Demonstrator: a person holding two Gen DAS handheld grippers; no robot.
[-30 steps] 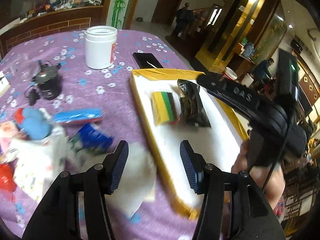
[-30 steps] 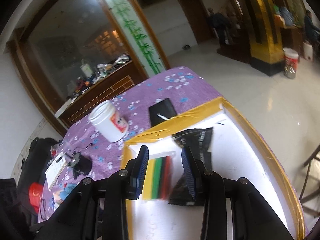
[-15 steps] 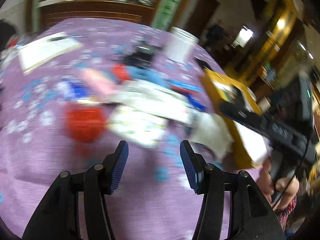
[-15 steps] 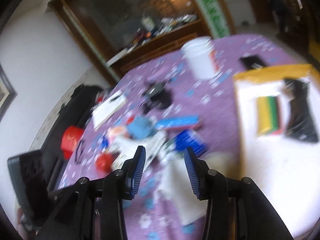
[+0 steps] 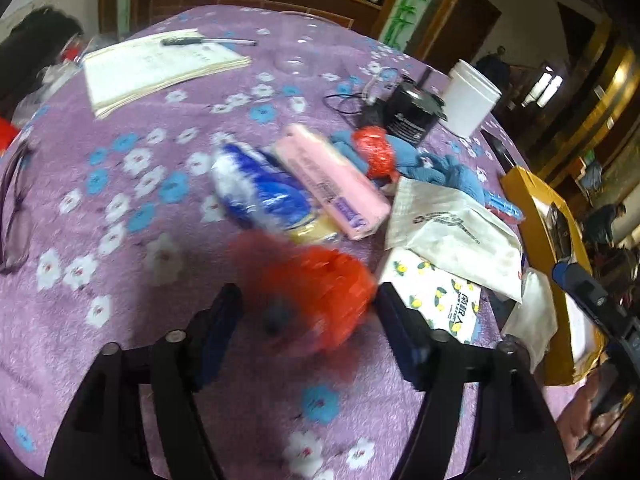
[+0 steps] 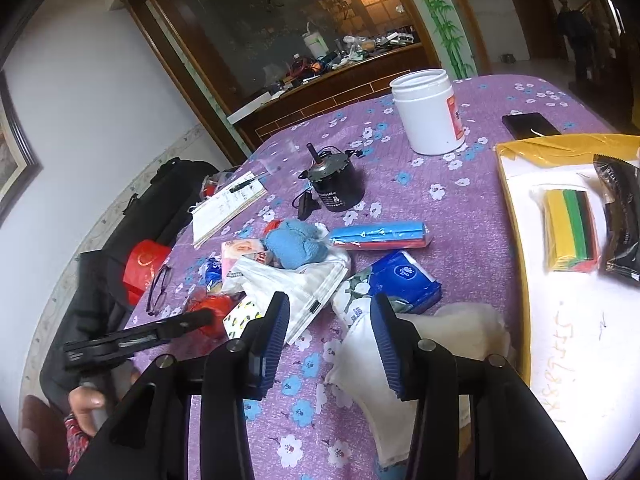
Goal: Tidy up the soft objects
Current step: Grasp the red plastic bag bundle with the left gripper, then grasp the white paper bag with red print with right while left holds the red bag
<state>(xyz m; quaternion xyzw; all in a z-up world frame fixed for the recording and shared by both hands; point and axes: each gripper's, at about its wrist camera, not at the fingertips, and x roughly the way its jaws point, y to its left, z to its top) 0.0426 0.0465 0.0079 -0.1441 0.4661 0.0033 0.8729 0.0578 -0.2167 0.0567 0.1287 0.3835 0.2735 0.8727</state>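
Note:
A pile of soft items lies on the purple flowered tablecloth [image 5: 120, 184]. My left gripper [image 5: 306, 316] is open, its jaws on either side of a red mesh bundle [image 5: 320, 284], which is blurred. Behind it lie a blue-white packet [image 5: 260, 190], a pink tissue pack [image 5: 332, 180] and a white bag [image 5: 452, 236]. My right gripper [image 6: 328, 328] is open above a white cloth [image 6: 384, 364], next to a blue tissue pack [image 6: 400, 280]. A white tray [image 6: 568, 320] with a yellow rim holds a striped sponge pack [image 6: 570, 230] and a black packet [image 6: 624, 216].
A white jar [image 6: 430, 112], a black motor with a cable [image 6: 336, 186], a phone [image 6: 528, 124], a notebook with a pen [image 5: 156, 66], blue yarn [image 6: 296, 244], a blue-red roll [image 6: 380, 234] and glasses [image 6: 158, 288] lie on the table. A black bag [image 6: 132, 232] sits at its left edge.
My left gripper swung left from the tray to the pile and closed in on the red mesh bundle. My right gripper swung left from over the tray to the white cloth.

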